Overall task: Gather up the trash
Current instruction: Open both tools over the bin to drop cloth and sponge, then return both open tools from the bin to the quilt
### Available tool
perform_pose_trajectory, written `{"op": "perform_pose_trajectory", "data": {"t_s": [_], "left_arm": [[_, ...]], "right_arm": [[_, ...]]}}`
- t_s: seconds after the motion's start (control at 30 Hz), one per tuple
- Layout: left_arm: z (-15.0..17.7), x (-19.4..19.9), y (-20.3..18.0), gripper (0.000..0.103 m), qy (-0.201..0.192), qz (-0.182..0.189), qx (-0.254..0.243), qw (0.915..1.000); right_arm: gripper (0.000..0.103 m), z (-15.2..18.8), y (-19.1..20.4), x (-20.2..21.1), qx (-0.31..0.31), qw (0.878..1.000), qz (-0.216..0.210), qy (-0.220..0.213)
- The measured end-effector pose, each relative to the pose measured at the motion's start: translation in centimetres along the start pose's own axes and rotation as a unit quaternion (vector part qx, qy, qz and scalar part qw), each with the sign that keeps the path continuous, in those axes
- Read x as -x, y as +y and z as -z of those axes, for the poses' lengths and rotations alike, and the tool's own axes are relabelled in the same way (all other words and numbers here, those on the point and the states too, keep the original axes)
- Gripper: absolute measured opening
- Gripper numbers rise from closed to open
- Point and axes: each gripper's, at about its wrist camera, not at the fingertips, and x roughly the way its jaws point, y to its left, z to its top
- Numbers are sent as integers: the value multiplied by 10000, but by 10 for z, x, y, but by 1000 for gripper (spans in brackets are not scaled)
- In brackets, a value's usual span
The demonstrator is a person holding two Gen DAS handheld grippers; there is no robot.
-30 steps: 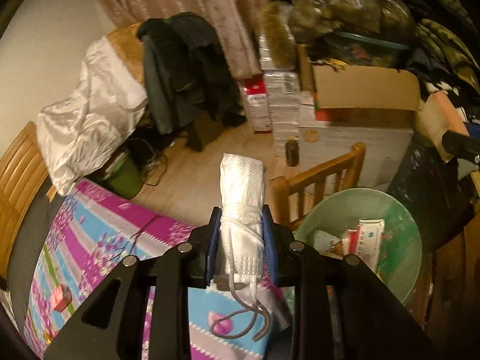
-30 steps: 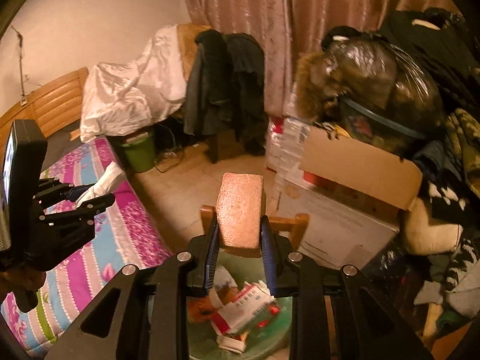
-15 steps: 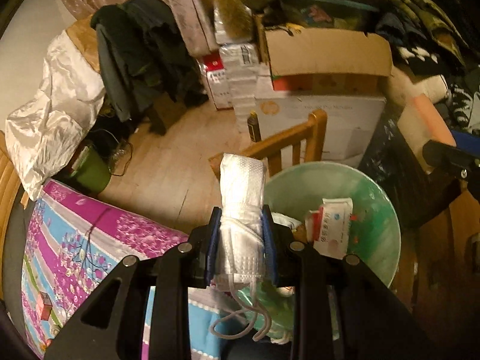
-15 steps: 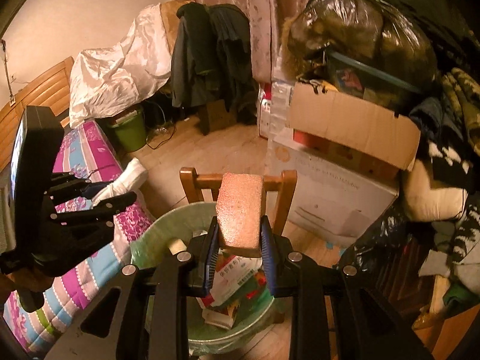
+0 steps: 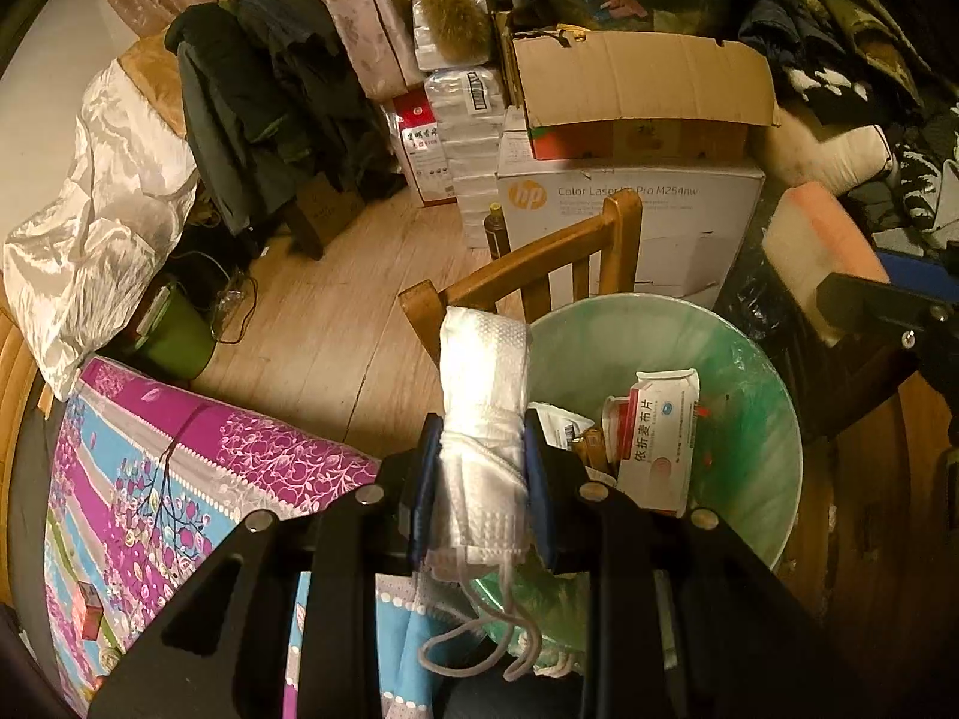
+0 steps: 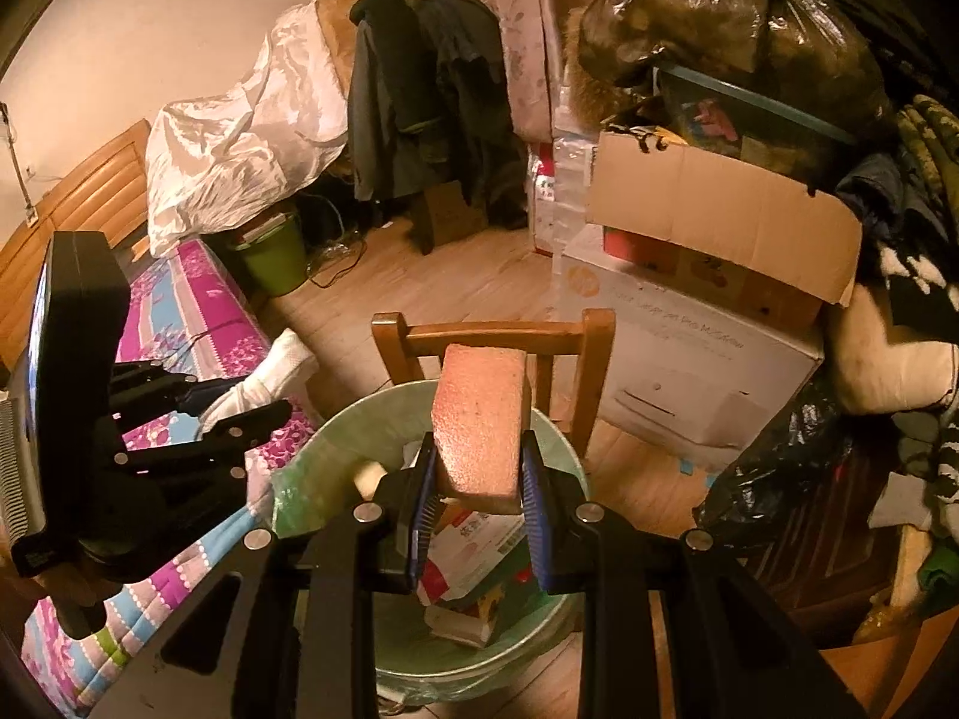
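Standing by the bed [image 5: 180, 479] with its bright flowered cover, I see the big printer box [image 5: 629, 221] against the far clutter, a wooden chair [image 6: 491, 335] in front of it, and the green-lined trash bin [image 5: 749, 371] set just before the chair, already holding a medicine box [image 5: 656, 437] and other packaging.

Each piece of trash is held over or beside that bin. The right hand-held gripper [image 6: 479, 479] is clamped on a brick-coloured sponge [image 6: 482, 419], which sits above the bin's open mouth, so letting go there looks safe. The left hand-held gripper [image 5: 482, 479] is clamped on a folded white face mask [image 5: 485, 395], its ear loops [image 5: 479, 641] dangling below the jaws. That one hangs nearer the bin's near rim, at the edge of the bed.

My worry is the mask: it is light and floppy, and if released this close to the rim it could slide down between bed and bin, or its loops could snag on a finger and stay hanging. The two tools are also close together, so a hasty swing could knock them.
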Motion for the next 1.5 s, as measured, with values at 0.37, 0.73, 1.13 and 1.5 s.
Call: {"op": "perform_pose_trajectory", "data": {"t_s": [0.37,0.73,1.13,1.5], "left_arm": [[3,1,12,65,-178,665,326,9971],[7,2,17,65,-191,683,422,9966],[72,10,77,66,-263,-244,1250,9915],[201,53,184,66,-425,-1318,2613,9553]], "right_arm": [[56,-2,8,-13,160,9997,-169,80],[56,-2,0,-11,1,9999,-112,-21],[56,1,45,-14,313,9988,-178,-319],[73,10,174,-25,1169,9871,-570,-935]]}}
